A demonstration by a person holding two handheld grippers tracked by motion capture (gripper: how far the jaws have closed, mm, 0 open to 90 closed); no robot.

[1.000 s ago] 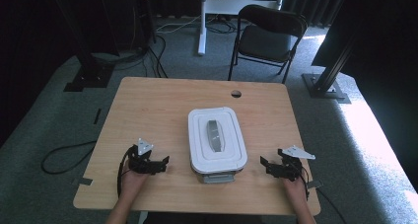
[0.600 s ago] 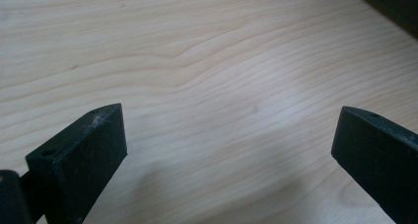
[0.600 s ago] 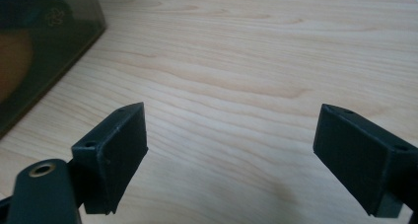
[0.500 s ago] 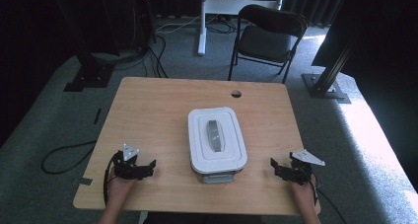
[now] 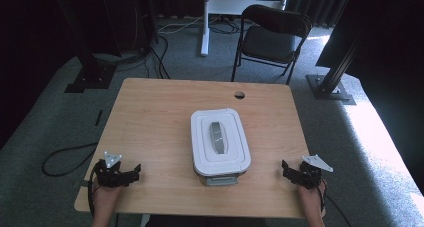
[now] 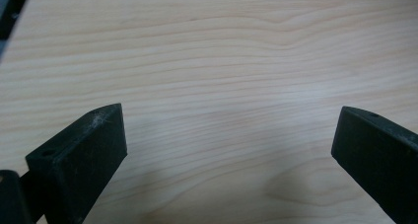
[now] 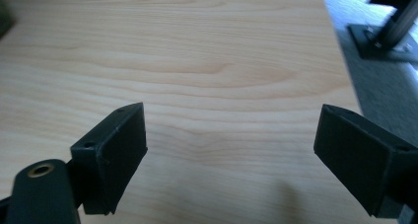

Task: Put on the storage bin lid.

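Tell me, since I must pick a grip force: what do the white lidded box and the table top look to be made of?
The white lidded box looks like matte moulded plastic: rounded corners, stepped lid, grey inset handle. The table shows pale wood grain with a smooth, faintly glossy sheen; whether it is veneer, laminate or solid wood can't be told.

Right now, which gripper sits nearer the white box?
The right gripper by a little; the left gripper has more bare table between it and the white box. Both are open.
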